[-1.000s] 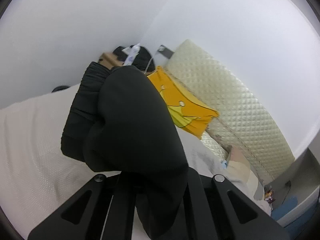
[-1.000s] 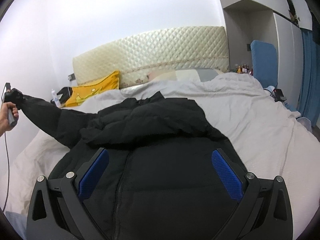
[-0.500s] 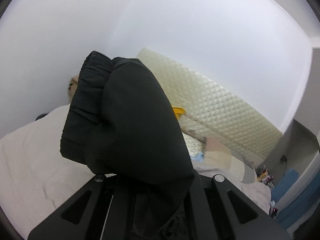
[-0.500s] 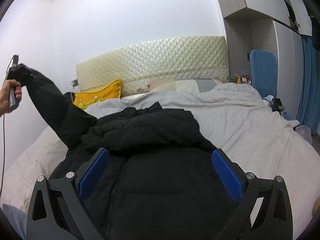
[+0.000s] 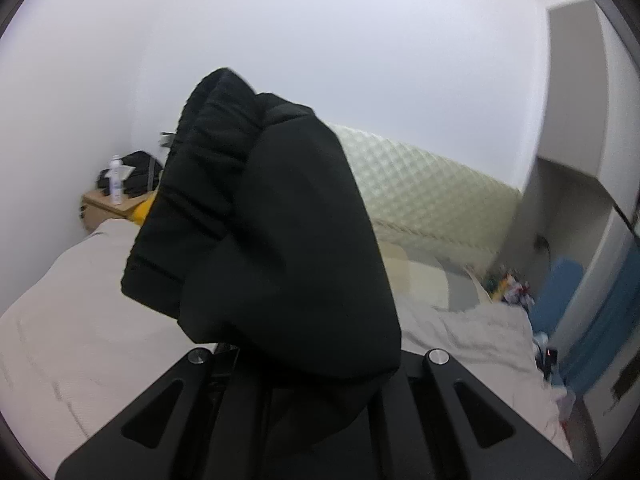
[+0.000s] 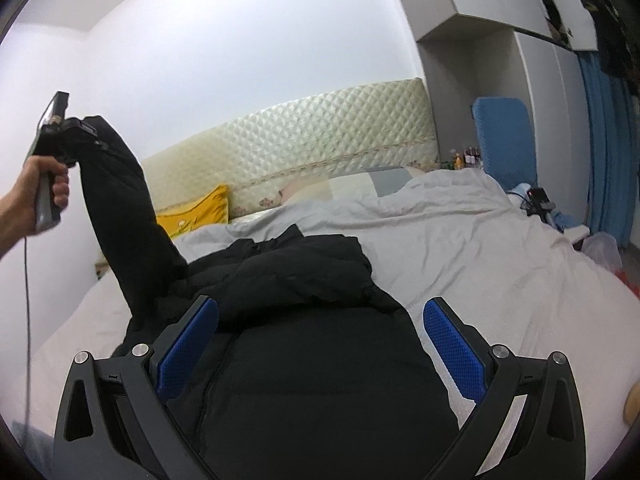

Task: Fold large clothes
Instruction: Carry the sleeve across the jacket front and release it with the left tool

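Gripping the sleeve cuff, left gripper was clamped on it; right gripper gaped empty. Puffy jacket looked soft, bulky; best taken at cuffs.

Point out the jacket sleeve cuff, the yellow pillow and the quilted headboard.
jacket sleeve cuff point(image 5: 192, 184): left wrist view, on the gathered elastic band.
yellow pillow point(image 6: 200, 214): right wrist view, on its front face.
quilted headboard point(image 6: 304, 148): right wrist view, on the padded middle panel.

jacket: matt padded cloth | headboard: glossy quilted | claw pads: textured
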{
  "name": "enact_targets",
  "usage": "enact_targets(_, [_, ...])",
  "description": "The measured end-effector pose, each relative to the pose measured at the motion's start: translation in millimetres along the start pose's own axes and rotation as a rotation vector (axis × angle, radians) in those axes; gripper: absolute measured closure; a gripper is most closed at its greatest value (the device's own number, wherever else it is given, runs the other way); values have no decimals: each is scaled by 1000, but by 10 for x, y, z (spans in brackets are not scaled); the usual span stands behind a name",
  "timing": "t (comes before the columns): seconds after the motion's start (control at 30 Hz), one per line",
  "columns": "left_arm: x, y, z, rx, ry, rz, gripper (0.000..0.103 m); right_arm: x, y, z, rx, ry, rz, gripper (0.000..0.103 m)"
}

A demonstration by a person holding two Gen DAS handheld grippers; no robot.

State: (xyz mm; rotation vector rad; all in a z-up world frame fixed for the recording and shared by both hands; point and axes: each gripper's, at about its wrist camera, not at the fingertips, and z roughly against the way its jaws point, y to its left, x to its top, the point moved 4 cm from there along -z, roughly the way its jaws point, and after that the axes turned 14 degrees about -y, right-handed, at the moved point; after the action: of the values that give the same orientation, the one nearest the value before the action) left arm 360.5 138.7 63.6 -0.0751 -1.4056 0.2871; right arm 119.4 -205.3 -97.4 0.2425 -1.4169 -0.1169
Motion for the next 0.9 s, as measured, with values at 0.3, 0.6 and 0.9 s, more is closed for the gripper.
enact_targets(0.3, [-597,-889,-74,-70,39,-197,98,-22,-147,-63,-40,-15,-66,0])
enact_targets(0.6, [-1337,-1411,-303,-170,106,-187,98,-49,-319,-123,-69,-28,-116,0])
enact_targets(0.9, [-2227,-1637,-599,-234,239,-226,98,-140,-446,-279,-89,2,-152,0])
